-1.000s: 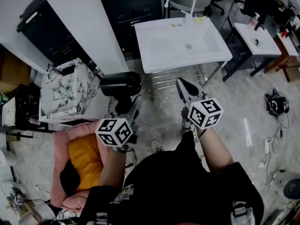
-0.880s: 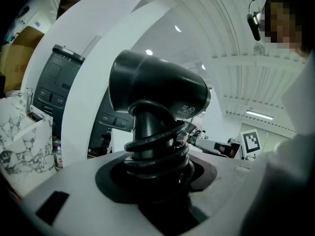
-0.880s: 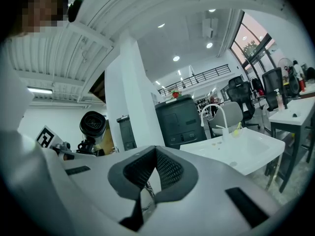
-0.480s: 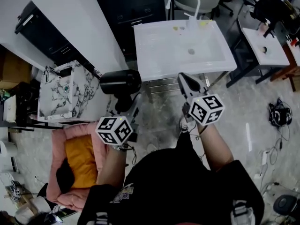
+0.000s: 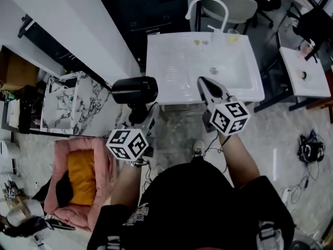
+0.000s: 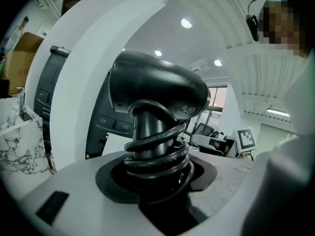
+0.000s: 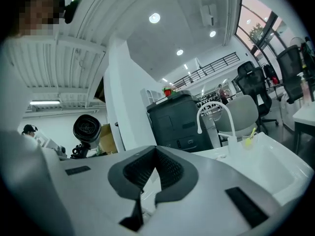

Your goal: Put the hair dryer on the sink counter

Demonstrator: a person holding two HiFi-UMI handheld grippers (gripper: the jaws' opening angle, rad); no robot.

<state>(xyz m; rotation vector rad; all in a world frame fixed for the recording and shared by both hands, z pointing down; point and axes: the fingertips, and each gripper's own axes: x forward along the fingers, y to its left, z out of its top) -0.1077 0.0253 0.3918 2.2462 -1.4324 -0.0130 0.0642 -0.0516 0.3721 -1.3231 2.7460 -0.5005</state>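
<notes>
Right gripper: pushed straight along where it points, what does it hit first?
Most likely the white sink counter. The right gripper points across its front edge from just in front of it. Height is hard to judge here, so it might pass just over the top.

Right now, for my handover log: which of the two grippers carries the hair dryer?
The left gripper: its jaws clamp the black hair dryer by its cord-wrapped handle; the right gripper is shut, empty.

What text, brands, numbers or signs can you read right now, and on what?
No words or numbers are readable.
Hair dryer: small printed symbols on its underside, too small to read.
Marker cubes: black-and-white square patterns only, no letters.
</notes>
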